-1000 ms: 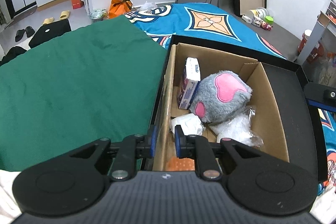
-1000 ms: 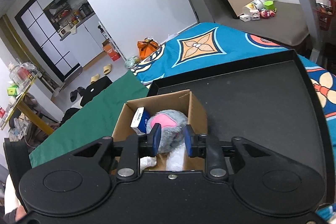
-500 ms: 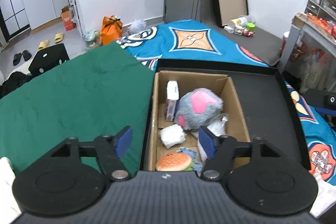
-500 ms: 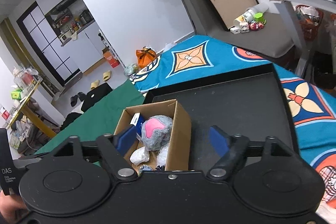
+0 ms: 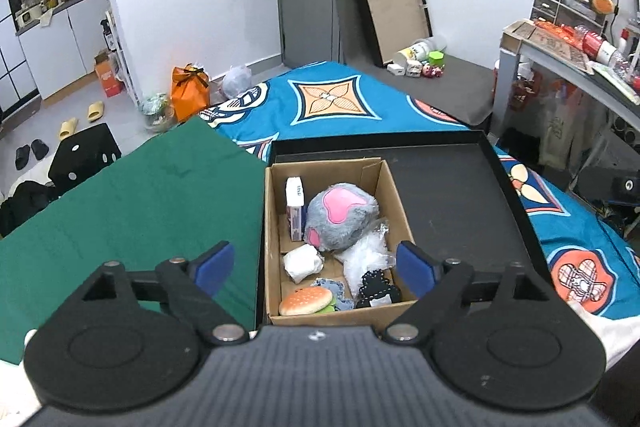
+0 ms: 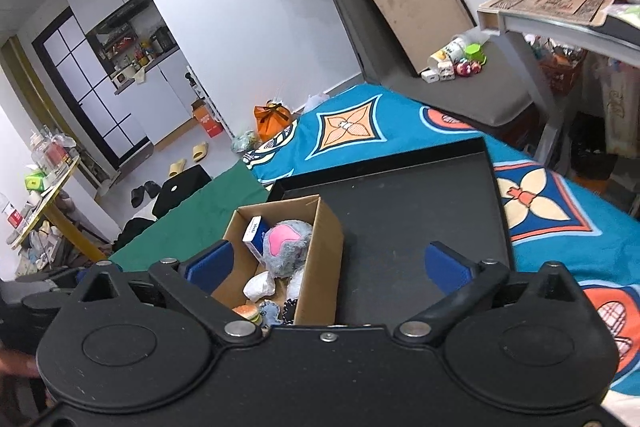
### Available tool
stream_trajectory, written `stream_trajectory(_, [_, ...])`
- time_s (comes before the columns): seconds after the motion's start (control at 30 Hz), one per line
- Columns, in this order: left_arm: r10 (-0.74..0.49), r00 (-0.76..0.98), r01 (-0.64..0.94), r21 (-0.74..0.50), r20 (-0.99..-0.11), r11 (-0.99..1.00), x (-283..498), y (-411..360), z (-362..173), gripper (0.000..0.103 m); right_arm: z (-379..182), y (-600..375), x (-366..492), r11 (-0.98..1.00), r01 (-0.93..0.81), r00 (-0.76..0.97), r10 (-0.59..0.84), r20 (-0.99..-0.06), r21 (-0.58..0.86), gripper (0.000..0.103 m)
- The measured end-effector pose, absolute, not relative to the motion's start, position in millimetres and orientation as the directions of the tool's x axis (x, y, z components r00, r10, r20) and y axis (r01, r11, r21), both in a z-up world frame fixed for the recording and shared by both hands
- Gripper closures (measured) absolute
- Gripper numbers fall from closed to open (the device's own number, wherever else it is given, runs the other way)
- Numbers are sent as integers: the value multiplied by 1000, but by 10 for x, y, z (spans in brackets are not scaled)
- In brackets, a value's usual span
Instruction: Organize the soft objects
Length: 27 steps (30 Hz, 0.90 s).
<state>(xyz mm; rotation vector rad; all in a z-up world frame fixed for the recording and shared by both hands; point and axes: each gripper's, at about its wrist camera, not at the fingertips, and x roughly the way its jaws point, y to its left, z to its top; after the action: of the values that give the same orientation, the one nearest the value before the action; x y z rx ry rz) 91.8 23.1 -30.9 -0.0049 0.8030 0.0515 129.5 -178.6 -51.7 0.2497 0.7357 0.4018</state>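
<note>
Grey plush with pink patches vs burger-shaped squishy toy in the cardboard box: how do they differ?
The grey plush with pink patches is far bulkier than the burger-shaped squishy toy. The plush is fuzzy, the burger smooth. The plush sits mid-box; the burger lies at the near wall. Both are inside the cardboard box, ungripped.

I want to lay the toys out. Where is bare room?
The black tray is bare right of the cardboard box, and the green cloth left of the box is bare. The box itself is crowded around the grey plush.
</note>
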Motion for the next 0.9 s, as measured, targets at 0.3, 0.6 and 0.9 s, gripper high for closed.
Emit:
stream_trajectory(0.3, [-5, 703, 4, -3, -712, 1000, 699, 165, -53, 10, -331, -1990, 1070, 902, -247, 694, 419, -585, 353, 0])
stream_trajectory(0.6, [-36, 710, 18, -32, -703, 999, 487, 120, 143, 3, -120, -2094, 834, 909, -265, 708, 409, -576, 321, 0])
stream_trajectory(0.9, [-51, 722, 28, -45, -689, 999, 283, 91, 232, 0, 25, -2140, 639, 907, -294, 704, 419, -574, 301, 0])
